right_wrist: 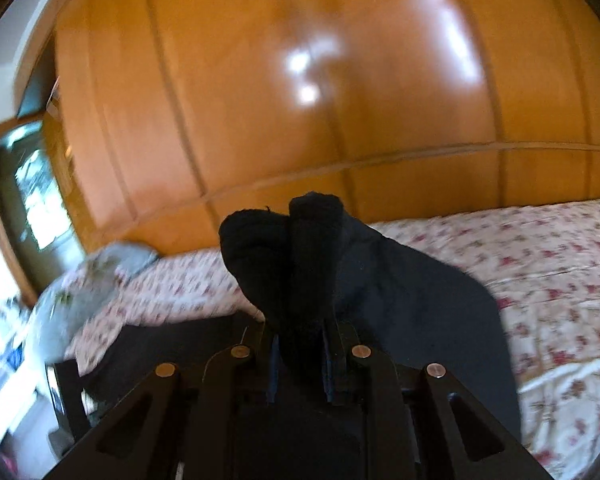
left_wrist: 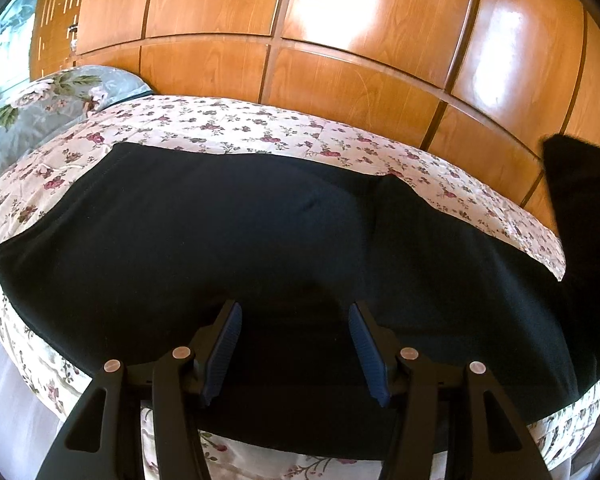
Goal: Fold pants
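Right, quick count: 1 pair of black pants (left_wrist: 204,232), 2 hand-held grippers, 1 bed (left_wrist: 228,120), 1 pillow (left_wrist: 40,100), 1 window (left_wrist: 8,40) at far left.

Pants lie spread across the floral bedcover in the left wrist view, filling most of the mid frame; one dark end rises off the bed at the right edge, lifted up. Left hand-held gripper (left_wrist: 296,324) sits low over the pants w/ jaws released, both blue pads well apart, nothing pinched between them; dark cloth lies under and ahead of the tips.

Right hand-held gripper (right_wrist: 300,344) is clenched on a bunched end of the pants (right_wrist: 300,248): the fabric sticks up past the fingertips in two rounded lumps and drapes down to the right over the bedcover. That lump blocks the centre of the right wrist view, hiding the bed behind it.

Around: glossy wooden wardrobe panels (left_wrist: 340,40) run behind the bed in both views, w/ bright glare patches. Grey-blue floral pillow at the bed's left end, touching the cover. Right view is motion-blurred, so the clutter at lower left is prob. a shelf or stand, can't tell for sure.
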Demonstrator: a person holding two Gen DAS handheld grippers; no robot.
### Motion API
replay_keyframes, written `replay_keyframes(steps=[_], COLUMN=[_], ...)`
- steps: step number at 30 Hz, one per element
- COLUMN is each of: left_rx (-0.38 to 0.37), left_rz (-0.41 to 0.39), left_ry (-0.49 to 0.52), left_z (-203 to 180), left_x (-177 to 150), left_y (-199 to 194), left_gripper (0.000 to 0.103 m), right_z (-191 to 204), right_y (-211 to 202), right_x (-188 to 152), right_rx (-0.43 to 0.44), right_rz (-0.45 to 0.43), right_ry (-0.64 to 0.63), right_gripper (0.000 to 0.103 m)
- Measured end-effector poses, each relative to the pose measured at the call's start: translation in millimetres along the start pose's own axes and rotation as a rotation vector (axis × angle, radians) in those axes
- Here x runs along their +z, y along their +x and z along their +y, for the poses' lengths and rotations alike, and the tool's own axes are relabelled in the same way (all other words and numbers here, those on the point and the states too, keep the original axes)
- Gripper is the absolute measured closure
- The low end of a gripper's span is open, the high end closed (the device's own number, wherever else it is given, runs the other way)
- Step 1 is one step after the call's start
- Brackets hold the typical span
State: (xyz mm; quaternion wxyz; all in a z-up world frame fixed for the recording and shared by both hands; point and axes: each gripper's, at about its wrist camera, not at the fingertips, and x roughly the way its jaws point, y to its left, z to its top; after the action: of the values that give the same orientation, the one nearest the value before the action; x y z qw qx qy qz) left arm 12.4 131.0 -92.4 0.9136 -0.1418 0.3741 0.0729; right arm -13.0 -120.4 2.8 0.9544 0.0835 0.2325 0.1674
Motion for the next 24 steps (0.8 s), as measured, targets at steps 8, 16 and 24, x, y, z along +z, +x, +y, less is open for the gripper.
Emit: replay_keyframes(steps=[8,16,24], left_rx=[0.017,-0.081,-0.322], left_rz=[-0.008,-0.007,-0.031], left_ry=[0.023,-0.010,-0.098], left_z=[-3.7,-8.0,-14.2], left_x=[-2.3,-1.5,5.2], left_y=[0.8,-4.6,-17.3], left_gripper=[0.046,0.046,0.041], right_z=[29.6,29.2,5.3], right_y=[54.2,71.2,-6.4], right_x=[-52.5,-89.8,-83.9], right_rx=[0.079,0.094,0.082], right_rz=[0.193,0.267,0.088], right_ry=[-0.078,-0.170,-0.219], right_gripper=[0.082,0.068,0.046])
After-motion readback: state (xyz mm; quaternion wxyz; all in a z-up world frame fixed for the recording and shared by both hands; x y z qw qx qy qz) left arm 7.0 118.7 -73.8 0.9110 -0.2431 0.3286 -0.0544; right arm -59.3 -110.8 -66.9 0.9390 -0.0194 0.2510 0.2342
